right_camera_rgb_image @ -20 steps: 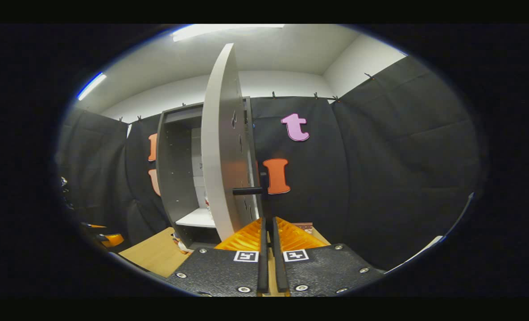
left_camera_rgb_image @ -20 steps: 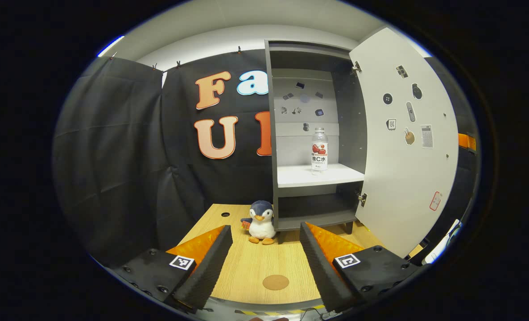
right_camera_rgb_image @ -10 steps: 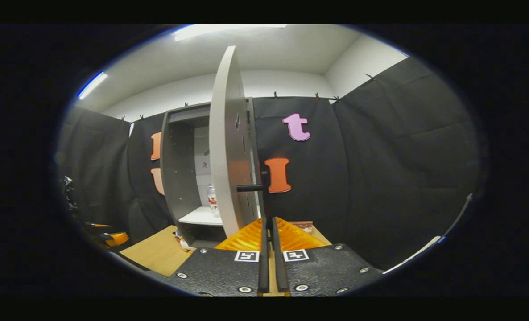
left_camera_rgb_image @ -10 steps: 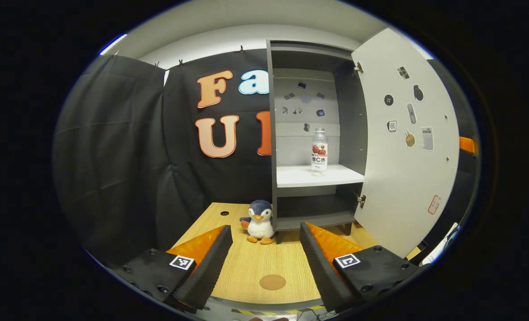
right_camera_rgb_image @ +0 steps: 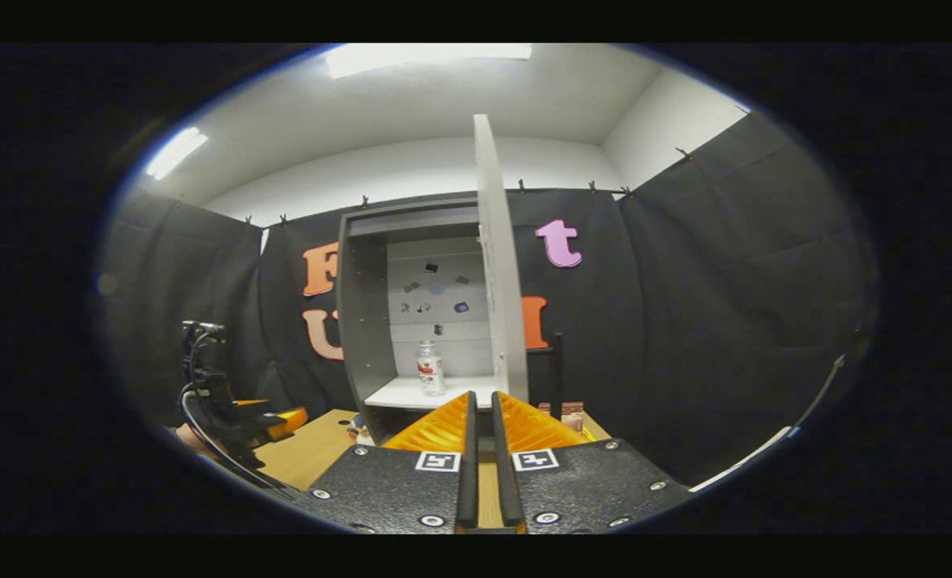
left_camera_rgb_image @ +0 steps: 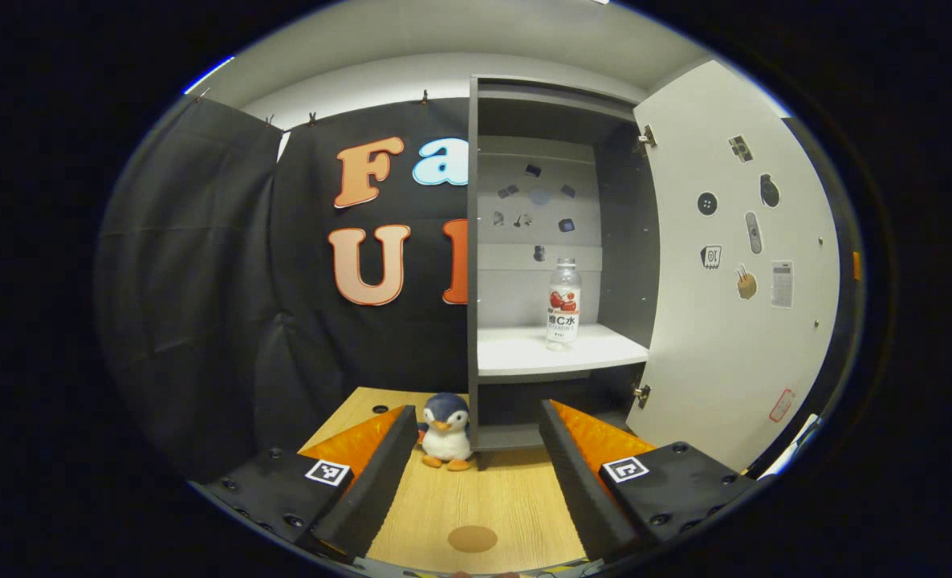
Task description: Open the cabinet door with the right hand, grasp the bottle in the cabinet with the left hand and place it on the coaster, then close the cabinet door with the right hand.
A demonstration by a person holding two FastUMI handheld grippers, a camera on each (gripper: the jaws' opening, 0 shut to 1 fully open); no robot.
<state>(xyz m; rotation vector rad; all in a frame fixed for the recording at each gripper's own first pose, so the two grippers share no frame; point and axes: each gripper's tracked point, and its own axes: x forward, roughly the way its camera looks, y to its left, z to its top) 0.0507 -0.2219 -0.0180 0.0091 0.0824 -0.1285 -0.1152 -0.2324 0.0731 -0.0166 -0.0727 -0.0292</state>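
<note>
- Now the cabinet door [left_camera_rgb_image: 733, 265] stands swung wide open, and the bottle [left_camera_rgb_image: 563, 303] stands upright on the white shelf [left_camera_rgb_image: 524, 357] inside the cabinet [right_camera_rgb_image: 364, 321], toward the shelf's right side.
- The left hand-held gripper [left_camera_rgb_image: 476, 449] has its fingers spread wide apart and holds nothing; it hovers over the desk [left_camera_rgb_image: 476, 498], well short of the cabinet.
- The right hand-held gripper [right_camera_rgb_image: 481, 449] has its fingers drawn together with only a thin slit between them, and nothing is clamped there; the door's edge rises just beyond its tips.
- The step in hand, as I judge it, is the left reach for the bottle. Best to go in level, centred on the bottle's body below the neck, keeping clear of the cabinet's left wall and the shelf's front lip, and to close only once both fingers flank it.
- The round brown coaster [left_camera_rgb_image: 472, 538] lies on the desk between the left fingers, near the desk's front edge, so the carry back is short.
- A plush penguin [left_camera_rgb_image: 446, 431] sits by the cabinet's lower left corner; the descent should avoid it.
- Hard to make out: the door's handle, seen as a dark bar behind the door in the right gripper view; the cabinet's lower compartment is in shadow.
</note>
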